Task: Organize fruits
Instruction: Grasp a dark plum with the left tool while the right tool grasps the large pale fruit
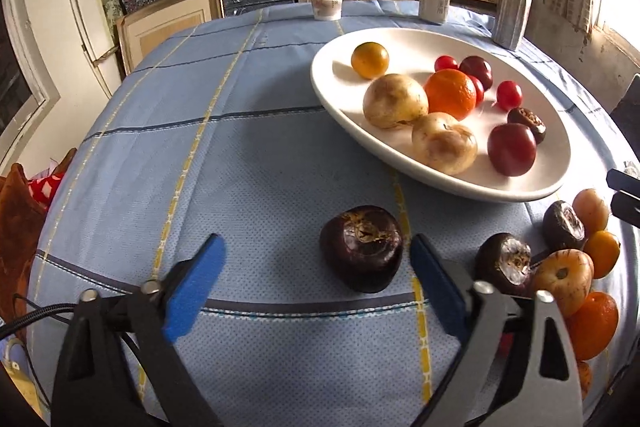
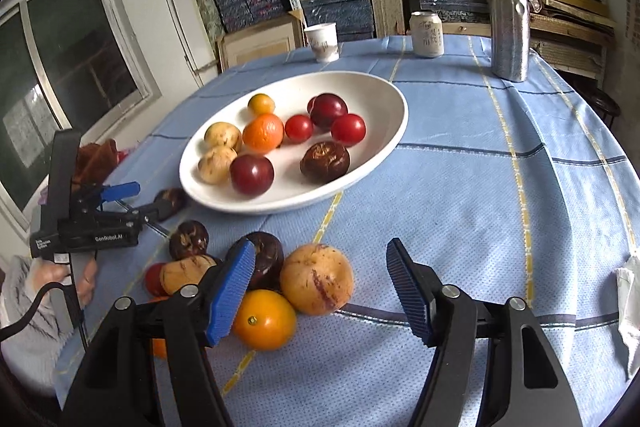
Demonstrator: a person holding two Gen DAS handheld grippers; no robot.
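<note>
A dark purple fruit [image 1: 362, 255] lies on the blue tablecloth between the fingers of my left gripper [image 1: 316, 261]. It sits close to the right finger and far from the left one, so the gripper is open. My right gripper [image 2: 320, 267] stands open around a tan speckled fruit [image 2: 316, 279], with a gap on both sides. That fruit belongs to a loose pile [image 2: 224, 267] with an orange-yellow fruit [image 2: 264, 319] and dark ones. A white oval plate [image 2: 400, 115] [image 1: 332, 99] holds several fruits. The left gripper [image 2: 150, 197] shows at the left of the right wrist view, and the right gripper [image 1: 612, 193] shows at the edge of the left wrist view.
A paper cup [image 2: 322, 41], a can [image 2: 427, 35] and a tall silver bottle [image 2: 510, 23] stand at the table's far edge. Shelves packed with boxes rise behind. A white cloth [image 2: 628, 307] lies at the right edge. A person's hand [image 2: 84, 279] holds the left gripper.
</note>
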